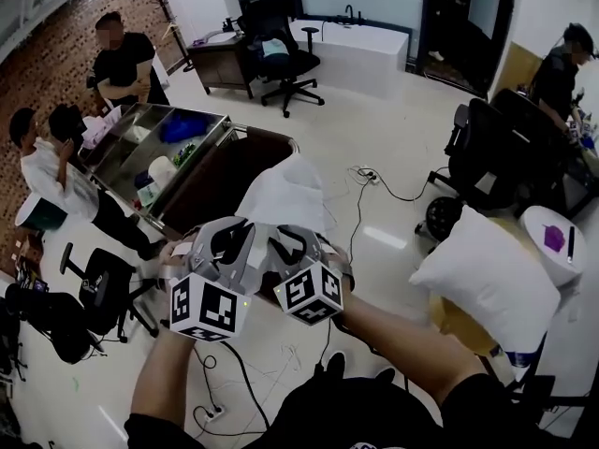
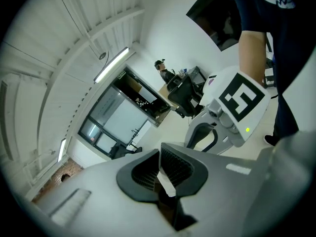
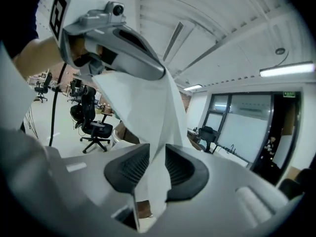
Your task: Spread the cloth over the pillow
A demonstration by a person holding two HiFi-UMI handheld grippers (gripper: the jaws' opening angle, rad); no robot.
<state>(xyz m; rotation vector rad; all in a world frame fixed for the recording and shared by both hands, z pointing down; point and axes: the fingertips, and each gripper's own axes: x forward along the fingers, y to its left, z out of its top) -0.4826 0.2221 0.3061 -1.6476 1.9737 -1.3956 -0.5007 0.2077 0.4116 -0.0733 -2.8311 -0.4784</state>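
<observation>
I have both claws up in front of me, side by side and nearly touching. The left claw [image 1: 232,237] is closed tight, with a thin white edge of the cloth [image 1: 284,195] pinched between its pads. In the right gripper view the cloth comes down from the left claw in a loose fold and passes straight between the jaws of the right claw [image 1: 292,241]. Those jaws stand a little apart, and the bunched fabric fills the gap from pad to pad, so I read it as clamped on the cloth, though the pressure is hard to judge. The rest of the cloth hangs beyond the claws, over the floor. The pillow [image 1: 487,274] stands tilted far to my right, well apart from the cloth.
</observation>
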